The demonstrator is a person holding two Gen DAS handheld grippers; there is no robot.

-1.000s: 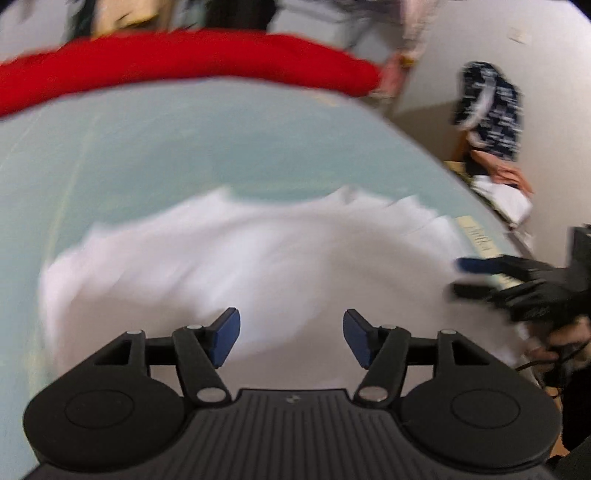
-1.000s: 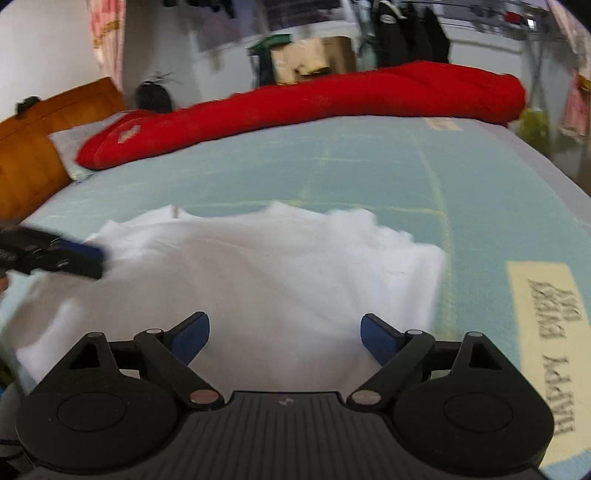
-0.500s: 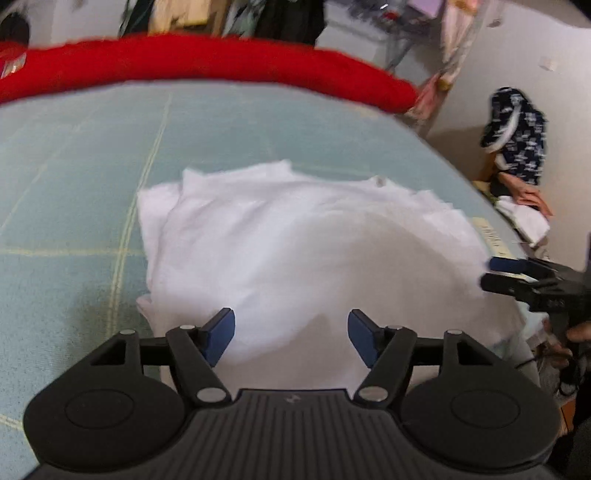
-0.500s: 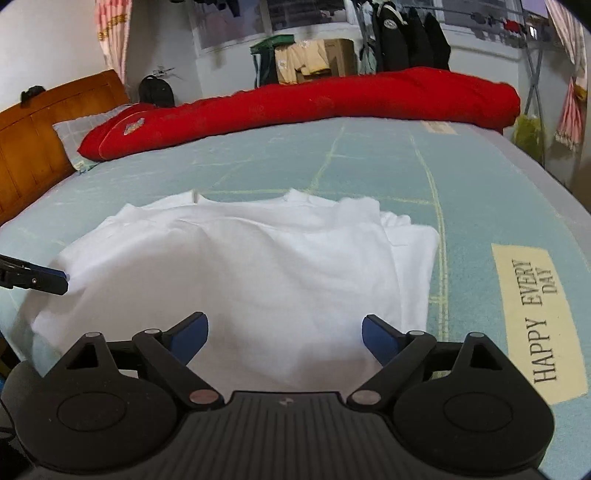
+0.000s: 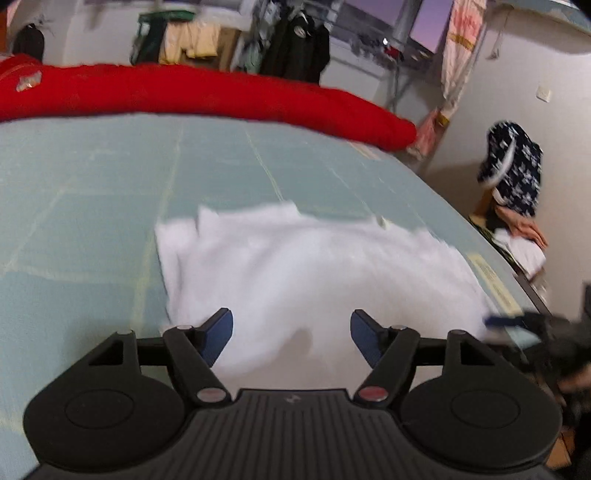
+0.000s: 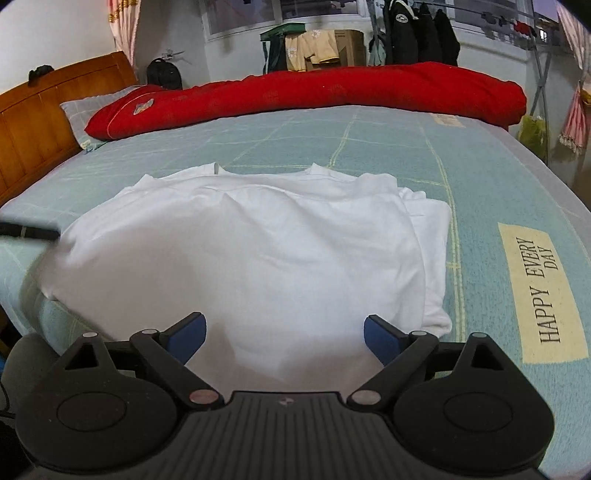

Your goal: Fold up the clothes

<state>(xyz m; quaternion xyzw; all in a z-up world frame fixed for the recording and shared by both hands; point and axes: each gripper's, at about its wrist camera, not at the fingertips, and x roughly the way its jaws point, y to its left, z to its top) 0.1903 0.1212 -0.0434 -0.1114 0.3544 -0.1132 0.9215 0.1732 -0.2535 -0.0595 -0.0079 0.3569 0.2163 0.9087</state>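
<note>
A white T-shirt (image 6: 258, 243) lies spread on the pale green bed sheet (image 6: 369, 147), sleeves folded in, its hem towards me. It also shows, blurred, in the left wrist view (image 5: 314, 273). My left gripper (image 5: 291, 338) is open and empty, just above the shirt's near edge. My right gripper (image 6: 284, 338) is open and empty over the hem. The left gripper's tip shows at the left edge of the right wrist view (image 6: 29, 232). The right gripper shows blurred at the right of the left wrist view (image 5: 517, 321).
A long red quilt (image 6: 332, 92) lies along the far side of the bed. A wooden headboard (image 6: 40, 122) and grey pillow (image 6: 81, 110) stand at the left. A yellow printed label (image 6: 543, 291) is on the sheet. Clothes hang on racks (image 6: 417, 33) behind.
The left wrist view has swung rightwards across the shirt and is blurred again. The right gripper has stayed over the hem. Both stay open.
</note>
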